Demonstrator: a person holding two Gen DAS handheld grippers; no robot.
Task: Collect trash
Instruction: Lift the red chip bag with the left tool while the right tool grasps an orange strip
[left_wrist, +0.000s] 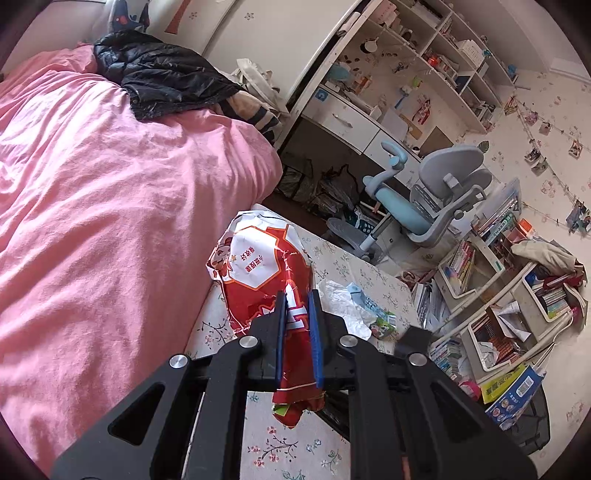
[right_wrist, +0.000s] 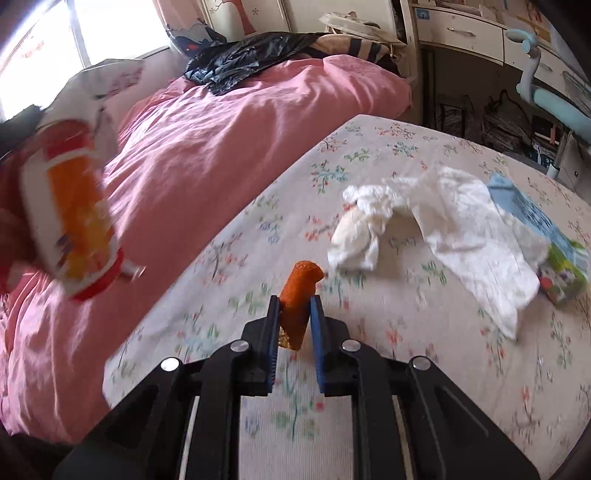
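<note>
Right tongs (right_wrist: 293, 299) pinch a light, crumbly orange snack stick (right_wrist: 297, 295) mid-length; left tongs (left_wrist: 296, 295) clamp a thin, crinkly snack bag (left_wrist: 258, 273); soft tissue (right_wrist: 461, 236) lies at two o'clock.

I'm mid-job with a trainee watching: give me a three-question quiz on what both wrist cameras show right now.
1. True or false: the left gripper has its jaws closed on a red snack bag.
2. What sits between the jaws of the right gripper? A) a crumpled tissue B) an orange snack piece C) a blue carton
3. Name one piece of trash lying loose on the floral surface.

Key
1. True.
2. B, the orange snack piece.
3. The white crumpled tissue, or the blue and green carton partly under it.
</note>
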